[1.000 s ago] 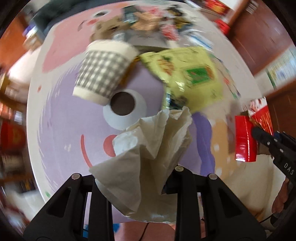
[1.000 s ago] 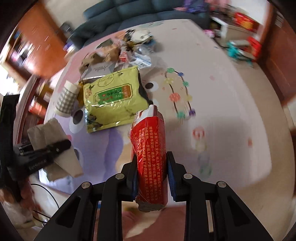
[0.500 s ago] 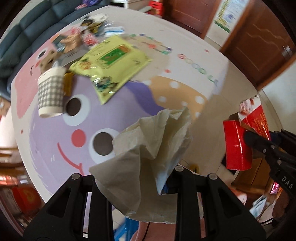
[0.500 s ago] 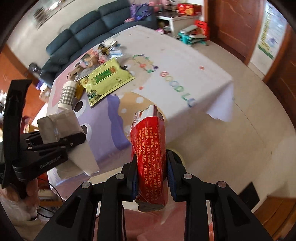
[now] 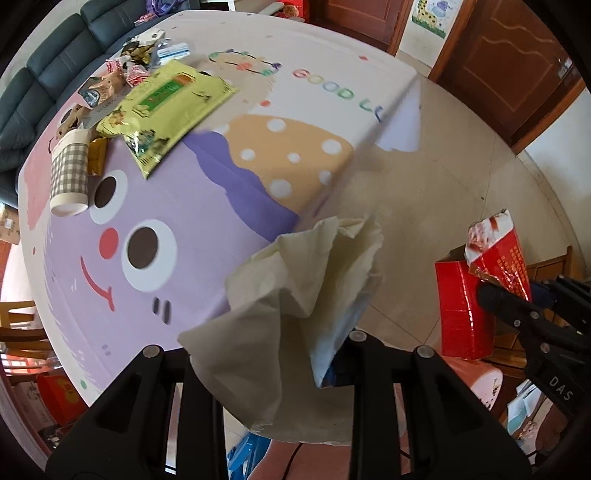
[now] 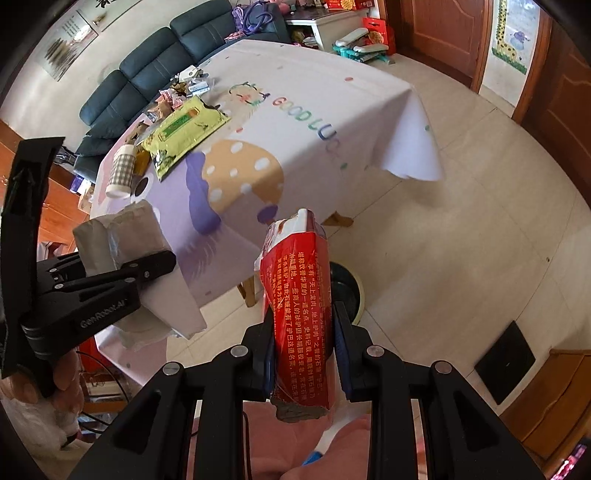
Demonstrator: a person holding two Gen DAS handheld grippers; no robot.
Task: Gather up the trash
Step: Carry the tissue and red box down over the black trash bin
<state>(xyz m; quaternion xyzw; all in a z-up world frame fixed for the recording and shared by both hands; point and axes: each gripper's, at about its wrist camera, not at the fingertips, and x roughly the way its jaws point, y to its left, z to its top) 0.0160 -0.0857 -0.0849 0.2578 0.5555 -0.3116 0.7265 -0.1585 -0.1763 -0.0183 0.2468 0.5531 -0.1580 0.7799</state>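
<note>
Crumpled tissue (image 5: pixel 295 295) hides left tongs (image 5: pixel 273 354); red packet (image 6: pixel 299 306) masks right tongs (image 6: pixel 303 354).

Cartoon-print tablecloth (image 5: pixel 207 236), dark blue sofa (image 6: pixel 147 70), tiled floor (image 6: pixel 480 206), wooden doors (image 5: pixel 517 66), giraffe poster (image 6: pixel 511 35)

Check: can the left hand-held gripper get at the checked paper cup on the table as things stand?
Probably not: the left hand-held gripper is shut on crumpled tissue and is back off the table edge; the checked paper cup lies far across the tablecloth.
</note>
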